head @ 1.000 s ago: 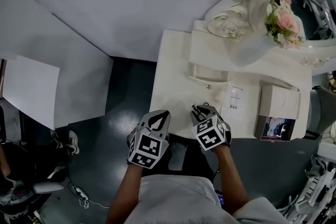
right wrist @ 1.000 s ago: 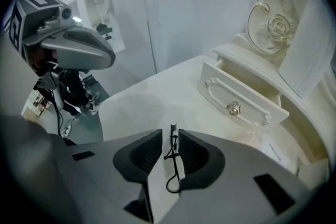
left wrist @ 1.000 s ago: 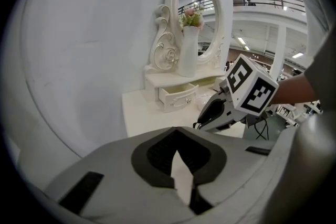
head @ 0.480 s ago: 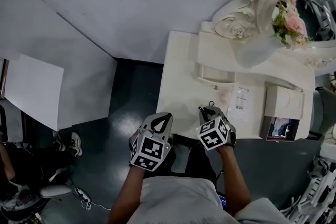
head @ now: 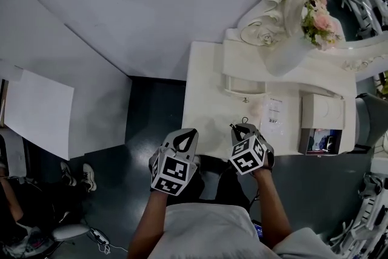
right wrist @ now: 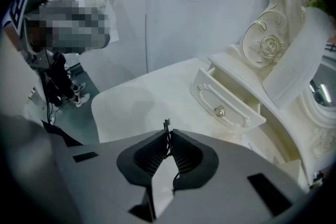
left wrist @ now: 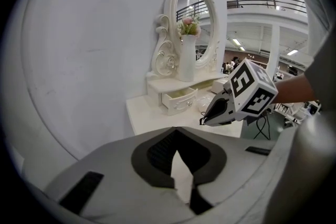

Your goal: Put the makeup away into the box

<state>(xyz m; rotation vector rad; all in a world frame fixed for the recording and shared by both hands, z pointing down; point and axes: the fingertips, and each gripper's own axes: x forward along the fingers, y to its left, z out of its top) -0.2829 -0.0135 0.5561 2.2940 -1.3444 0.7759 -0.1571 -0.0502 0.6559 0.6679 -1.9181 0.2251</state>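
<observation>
**right claw pinches a thin dark piece at the table's near edge**

head view: the person stands at a white dressing table (head: 206, 106) with both grippers held low by its front edge. the left gripper (head: 183, 136) hangs near the table's left front corner. the right gripper (head: 243, 127) points down at the tabletop. farther back lie a clear packet (head: 271, 113) and a small open drawer (head: 244, 87). the white box (head: 320, 111) sits at the right end (well apart from either claw).

left gripper view: this claw is clenched tight with nothing between its jaws. ahead of it, the right gripper is over the table with a small dark hook at its tip.

right gripper view: the jaws have just been closing. their tips now grasp a thin dark piece (right wrist: 167, 124), which sticks out just past them. it is too slim to name, though it is probably one of the makeup things.

that closing suggests the pick-up is made or nearly made. the carry rightward to the box has not yet begun, and so fine a piece could slip on the way.
</observation>
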